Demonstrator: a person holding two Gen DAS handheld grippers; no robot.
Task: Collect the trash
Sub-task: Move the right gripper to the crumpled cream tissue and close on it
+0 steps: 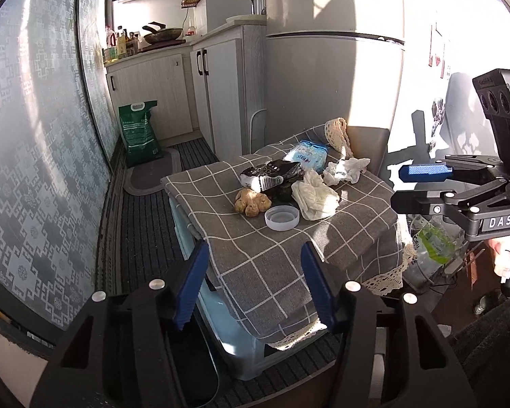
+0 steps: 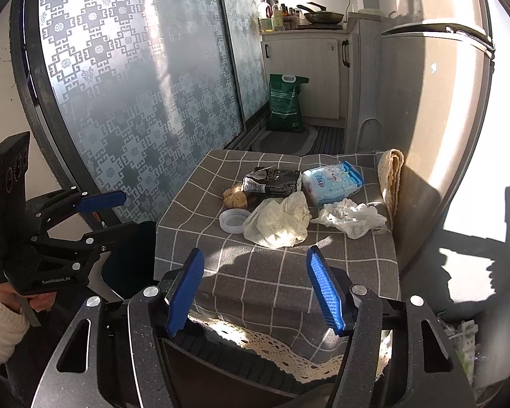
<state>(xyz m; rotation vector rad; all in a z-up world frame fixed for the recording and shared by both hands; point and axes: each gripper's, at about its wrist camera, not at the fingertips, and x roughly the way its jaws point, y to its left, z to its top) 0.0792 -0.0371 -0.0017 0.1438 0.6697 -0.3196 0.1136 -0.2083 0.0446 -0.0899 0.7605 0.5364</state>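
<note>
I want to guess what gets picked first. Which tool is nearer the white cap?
Hard to call; probably the left tool, hovering open over the cloth's near edge, facing the cap. The right tool, also open, faces the crumpled paper beside it.

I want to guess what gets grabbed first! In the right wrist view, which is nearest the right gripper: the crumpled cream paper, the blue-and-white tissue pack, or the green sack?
1. Crumpled cream paper, mid-table.
2. Blue-and-white tissue pack, behind it.
3. Green sack, on the floor beyond.
</note>
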